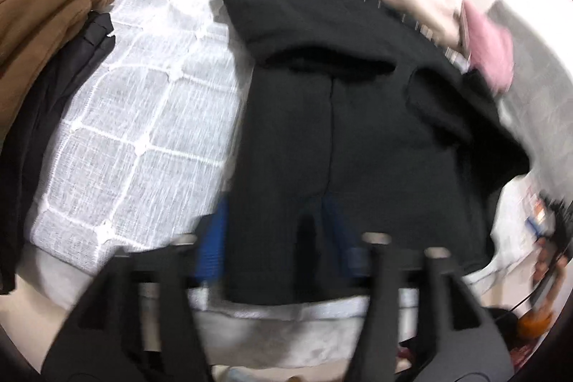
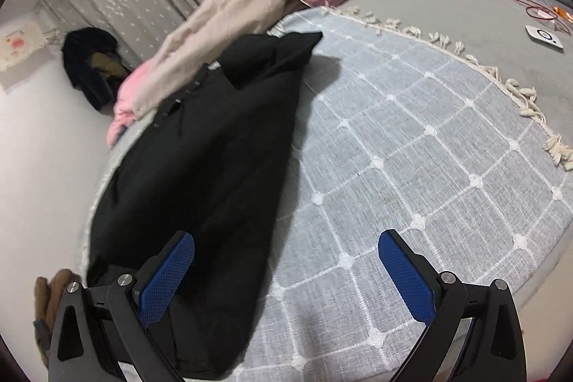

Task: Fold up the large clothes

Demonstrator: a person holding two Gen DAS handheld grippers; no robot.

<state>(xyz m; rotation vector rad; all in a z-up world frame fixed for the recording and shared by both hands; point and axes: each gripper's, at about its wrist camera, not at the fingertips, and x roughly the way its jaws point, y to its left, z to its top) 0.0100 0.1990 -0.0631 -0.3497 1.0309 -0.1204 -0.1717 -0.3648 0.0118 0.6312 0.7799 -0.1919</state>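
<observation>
My left hand-held gripper [image 1: 275,238] was clamped on the hem of the black garment [image 1: 340,131], which lay on the checked blanket [image 2: 412,167] on the bed. My right hand-held gripper [image 2: 286,274] hovered apart, empty. One-sided pulling could bunch the cloth.

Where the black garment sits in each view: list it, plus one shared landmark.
Left wrist: black garment fills centre-right, its near hem between the left claw fingers.
Right wrist: black garment runs diagonally left of centre.
Shared landmark: grey checked cloth beneath it.
</observation>
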